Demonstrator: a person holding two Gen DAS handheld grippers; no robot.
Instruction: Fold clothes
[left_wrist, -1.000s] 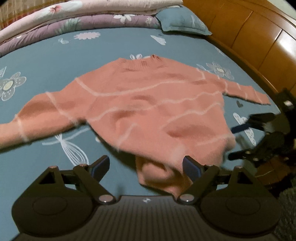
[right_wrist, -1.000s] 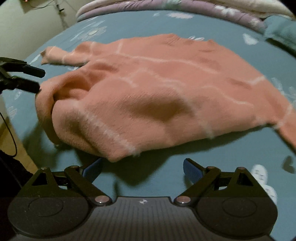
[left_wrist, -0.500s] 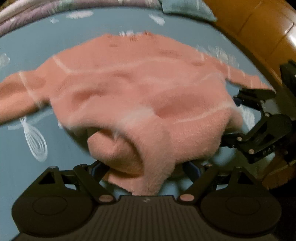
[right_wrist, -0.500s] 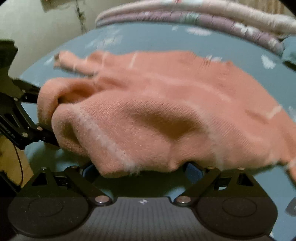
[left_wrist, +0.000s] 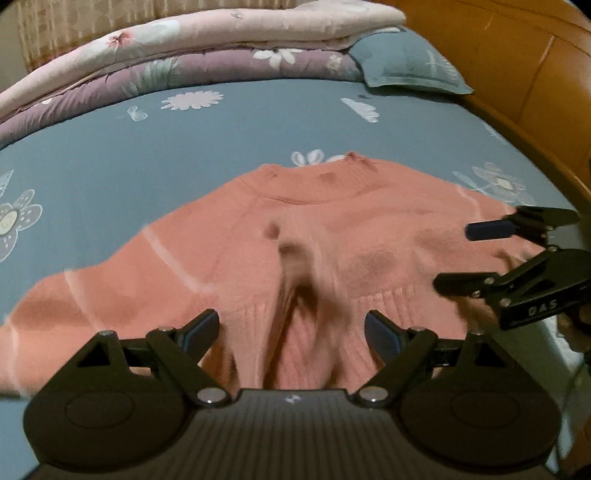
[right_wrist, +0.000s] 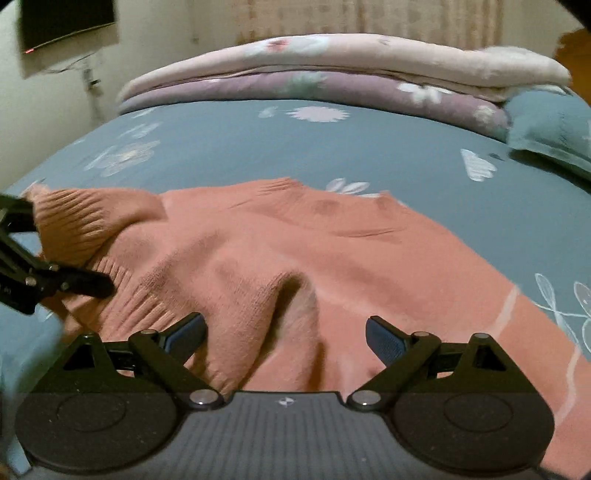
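A salmon-pink sweater (left_wrist: 332, 229) with thin white stripes lies spread on the blue flowered sheet (left_wrist: 221, 147), collar away from me. Its near hem is bunched into a raised fold. My left gripper (left_wrist: 291, 328) is open, and the ribbed hem lies between its fingers with the pads clear of the cloth. At the sweater's right edge in this view, my right gripper (left_wrist: 454, 258) also has its jaws wide apart. In the right wrist view the right gripper (right_wrist: 284, 332) is open over the sweater (right_wrist: 332, 258), and the left gripper (right_wrist: 55, 243) straddles the ribbed hem (right_wrist: 74, 221).
Folded quilts (left_wrist: 221, 48) are stacked along the far side of the bed, with a blue pillow (left_wrist: 406, 66) beside them. A wooden headboard (left_wrist: 517, 74) runs along the right. A dark screen (right_wrist: 66, 29) hangs on the wall at the left.
Both grippers have moved in over the sweater's near hem, which now lies between their fingers instead of ahead of them. The hem has bunched into a fold. Both jaws stayed wide.
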